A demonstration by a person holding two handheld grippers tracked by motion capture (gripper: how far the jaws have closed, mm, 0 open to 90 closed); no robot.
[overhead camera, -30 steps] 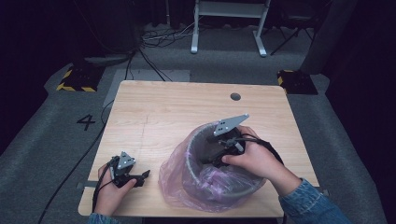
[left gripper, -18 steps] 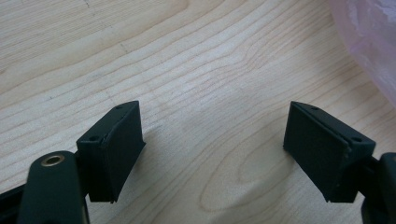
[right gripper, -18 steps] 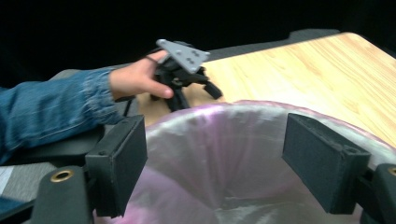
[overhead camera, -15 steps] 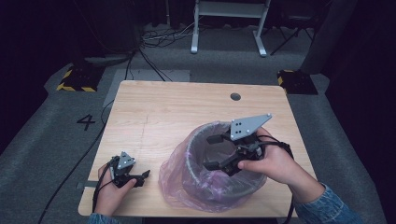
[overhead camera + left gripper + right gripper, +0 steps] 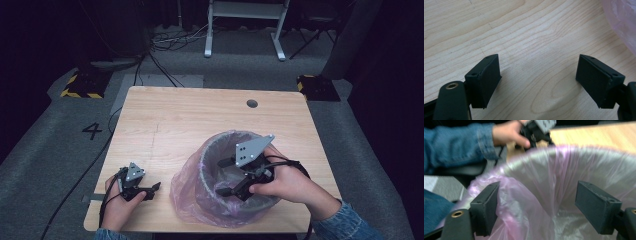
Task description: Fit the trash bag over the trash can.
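Right gripper (image 5: 226, 176) jaws spread wide inside the bin (image 5: 210, 150), apparently straddling the pink bag (image 5: 519, 202). Left gripper (image 5: 537, 80) released, empty, resting on table (image 5: 200, 115).

Grey floor (image 5: 60, 150) with painted 4 (image 5: 92, 131), white stand (image 5: 245, 25) beyond.

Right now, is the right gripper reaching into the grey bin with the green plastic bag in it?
Not quite. The thin plastic bag lining the round grey bin is pink, not green, as the right gripper view shows. The right gripper is indeed reaching into it, fingers open.
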